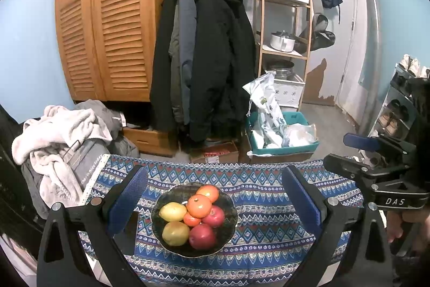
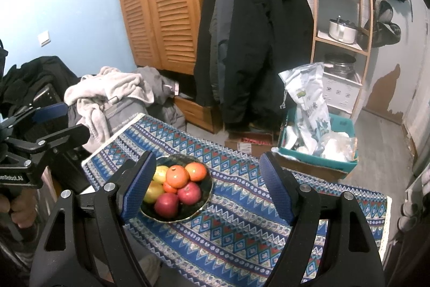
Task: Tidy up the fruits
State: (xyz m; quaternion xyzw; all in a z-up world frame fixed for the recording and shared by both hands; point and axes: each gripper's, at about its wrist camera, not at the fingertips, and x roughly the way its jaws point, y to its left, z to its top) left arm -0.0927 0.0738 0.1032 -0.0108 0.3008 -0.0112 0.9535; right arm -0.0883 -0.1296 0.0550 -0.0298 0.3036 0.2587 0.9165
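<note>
A dark patterned bowl point(image 1: 228, 233) point(image 2: 194, 211) stands on a blue patterned tablecloth point(image 1: 268, 238) point(image 2: 242, 233). It holds two yellow fruits point(image 1: 173, 211), two red apples point(image 1: 202, 236) point(image 2: 166, 205), and three oranges point(image 1: 199, 205) point(image 2: 177, 176), one of them small. My left gripper point(image 1: 215, 174) hangs open just before the bowl, which shows between its blue pads; it also shows at the left edge of the right wrist view point(image 2: 74, 120). My right gripper point(image 2: 208, 160) is open too, with the bowl near its left finger, partly hidden. Nothing is held.
Past the table's far edge hang dark coats point(image 1: 209, 58) by a wooden louvred wardrobe point(image 1: 107, 31). A heap of clothes point(image 1: 61, 141) lies at the left. A teal bin with bags point(image 1: 279, 136) stands on the floor at the right, by a wooden shelf rack point(image 1: 285, 45).
</note>
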